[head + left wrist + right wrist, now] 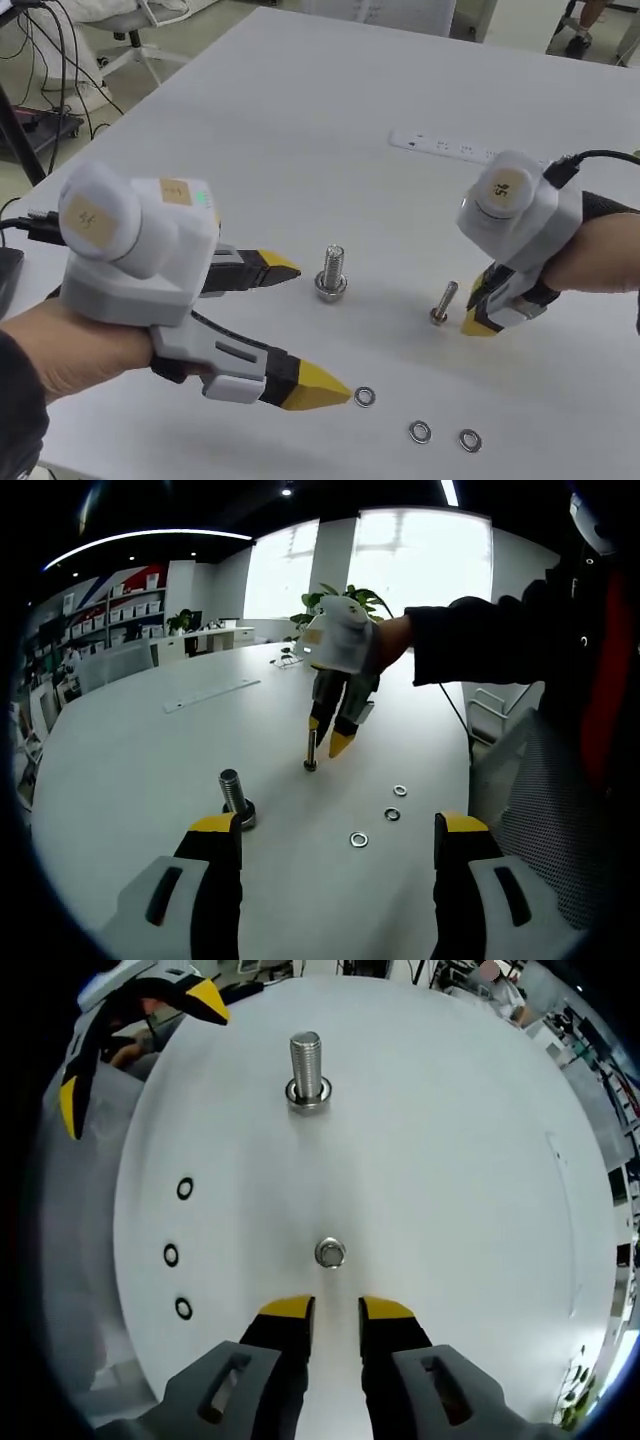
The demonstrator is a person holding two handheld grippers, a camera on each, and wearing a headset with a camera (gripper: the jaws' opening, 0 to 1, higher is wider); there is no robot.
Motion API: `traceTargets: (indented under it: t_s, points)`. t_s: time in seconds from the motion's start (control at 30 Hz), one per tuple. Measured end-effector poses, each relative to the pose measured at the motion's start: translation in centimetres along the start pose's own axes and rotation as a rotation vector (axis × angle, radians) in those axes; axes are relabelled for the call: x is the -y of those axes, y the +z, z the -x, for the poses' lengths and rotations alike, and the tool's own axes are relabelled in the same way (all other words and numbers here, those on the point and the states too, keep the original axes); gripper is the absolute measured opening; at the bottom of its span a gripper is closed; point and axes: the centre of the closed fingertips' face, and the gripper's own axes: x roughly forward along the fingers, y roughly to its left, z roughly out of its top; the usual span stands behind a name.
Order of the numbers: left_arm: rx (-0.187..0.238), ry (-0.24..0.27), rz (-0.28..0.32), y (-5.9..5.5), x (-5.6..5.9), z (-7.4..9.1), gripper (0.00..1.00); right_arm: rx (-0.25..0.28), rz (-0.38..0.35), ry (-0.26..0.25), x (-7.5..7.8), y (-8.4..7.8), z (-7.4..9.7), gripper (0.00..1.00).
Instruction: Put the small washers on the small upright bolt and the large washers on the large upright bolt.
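Note:
On the white table (300, 130) the large bolt (331, 272) stands upright on its head, and the thinner small bolt (443, 303) stands to its right. Three small washers (419, 432) lie flat in a row near the table's front edge. My left gripper (310, 330) is open wide with nothing in it; its lower tip almost touches the leftmost washer (364, 397). My right gripper (336, 1308) hovers just beside the small bolt (330, 1253), its jaws a narrow gap apart and empty. The left gripper view shows the large bolt (233, 795) and the washers (358, 839).
A white power strip (450, 147) lies on the table behind the bolts. An office chair (130, 40) and cables stand on the floor off the table's far left. The table's front edge runs close below the washers.

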Motion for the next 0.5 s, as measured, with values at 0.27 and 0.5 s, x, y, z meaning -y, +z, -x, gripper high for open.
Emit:
traceTargets:
  t_s: [0.27, 0.5]
  points:
    - [0.0, 0.0, -0.001, 0.0, 0.0, 0.1, 0.78, 0.025, -0.009, -0.005, -0.6, -0.4, 0.4, 0.21]
    - [0.003, 0.001, -0.004, 0.1, 0.1, 0.3, 0.78, 0.041, -0.004, 0.002, -2.1, -0.3, 1.2, 0.22]
